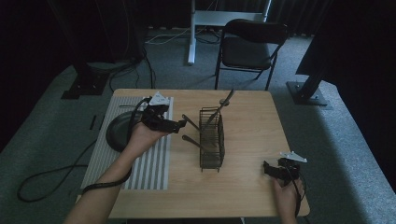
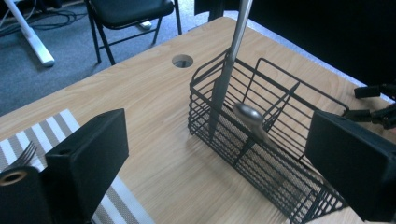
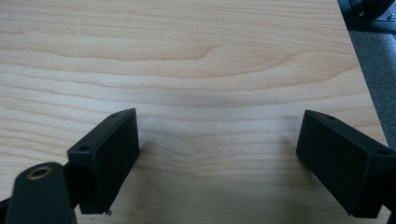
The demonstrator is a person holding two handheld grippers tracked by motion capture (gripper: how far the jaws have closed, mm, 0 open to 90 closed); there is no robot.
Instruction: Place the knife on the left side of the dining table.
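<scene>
A black wire basket (image 1: 212, 140) stands in the middle of the wooden table. A long metal utensil (image 1: 224, 105) leans up out of its far end, and two more handles (image 1: 191, 140) stick out to its left. My left gripper (image 1: 183, 123) is held just left of the basket and points at it. In the left gripper view its jaws (image 2: 217, 140) are wide apart with nothing between them; beyond them are the basket (image 2: 266, 140), the tall utensil (image 2: 229, 70) and a spoon (image 2: 250, 114). My right gripper (image 1: 267, 168) rests open near the table's front right corner, over bare wood (image 3: 217, 135).
A striped placemat (image 1: 149, 158) covers the table's left side, with a dark round plate (image 1: 119, 130) on its left edge and a fork (image 2: 23, 154) on it. A black folding chair (image 1: 250, 44) stands beyond the table. A round hole (image 2: 182, 60) is in the tabletop.
</scene>
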